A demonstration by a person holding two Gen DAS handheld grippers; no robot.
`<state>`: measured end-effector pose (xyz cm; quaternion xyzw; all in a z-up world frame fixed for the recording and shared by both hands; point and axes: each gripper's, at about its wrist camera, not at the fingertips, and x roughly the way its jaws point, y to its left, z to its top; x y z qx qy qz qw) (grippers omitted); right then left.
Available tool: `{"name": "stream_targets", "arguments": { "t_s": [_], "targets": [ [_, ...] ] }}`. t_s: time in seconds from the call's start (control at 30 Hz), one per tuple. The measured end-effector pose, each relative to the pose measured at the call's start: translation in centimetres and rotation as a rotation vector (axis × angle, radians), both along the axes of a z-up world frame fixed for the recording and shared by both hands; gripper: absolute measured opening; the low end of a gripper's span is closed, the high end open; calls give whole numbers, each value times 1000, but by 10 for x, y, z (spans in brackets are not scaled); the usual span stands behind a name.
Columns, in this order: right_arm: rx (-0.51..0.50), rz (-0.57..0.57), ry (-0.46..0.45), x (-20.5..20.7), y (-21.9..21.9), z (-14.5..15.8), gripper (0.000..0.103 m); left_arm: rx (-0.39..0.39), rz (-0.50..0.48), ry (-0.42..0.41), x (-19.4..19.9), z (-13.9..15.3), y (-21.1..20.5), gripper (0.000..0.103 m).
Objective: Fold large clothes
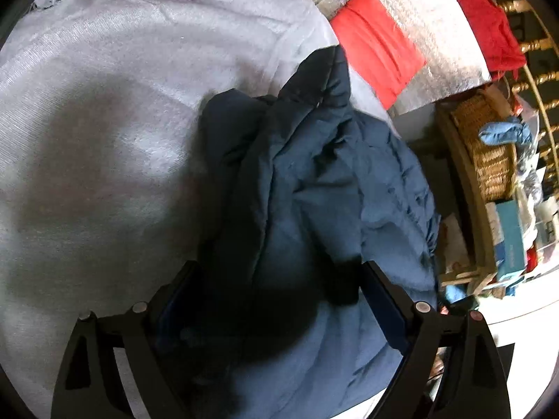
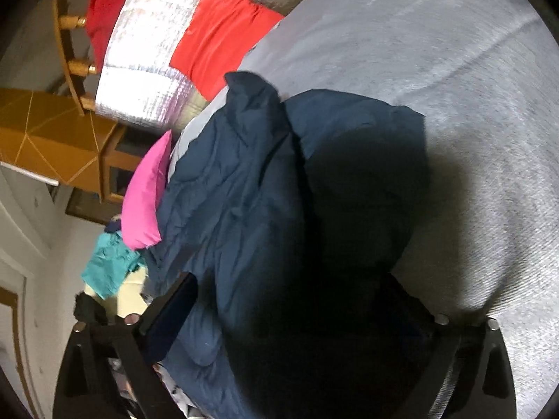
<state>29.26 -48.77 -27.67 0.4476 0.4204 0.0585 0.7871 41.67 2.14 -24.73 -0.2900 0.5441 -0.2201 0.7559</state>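
- The dark navy quilted puffer jacket (image 1: 314, 181) is lumped in the middle of both frames, on a light grey bedsheet (image 1: 104, 122).
- Left claw (image 1: 279, 293) is spread wide with jacket fabric bulging between its fingers; whether it's actually gripping, I can't tell.
- Right claw (image 2: 297, 300) looks spread too, but its right finger is lost in shadow, so no call there.
- Guessing it's light, puffy and slick, so it'll spring back; I'd grab a seam or the collar edge (image 2: 251, 83), upper middle.
- Pink cloth (image 2: 146, 195) lies just beside it, left of frame.
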Motion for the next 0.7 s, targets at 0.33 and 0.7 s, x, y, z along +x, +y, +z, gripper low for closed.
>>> {"name": "stream_targets", "arguments": {
  "t_s": [0.33,0.7],
  "targets": [
    [31,-50,-86,-7,9,20,49,-27,83,-134,-7,31,-4,65],
    [22,-78,5,-20,-16,18,77,-29,153,-51,-7,28,29,77]
  ]
}}
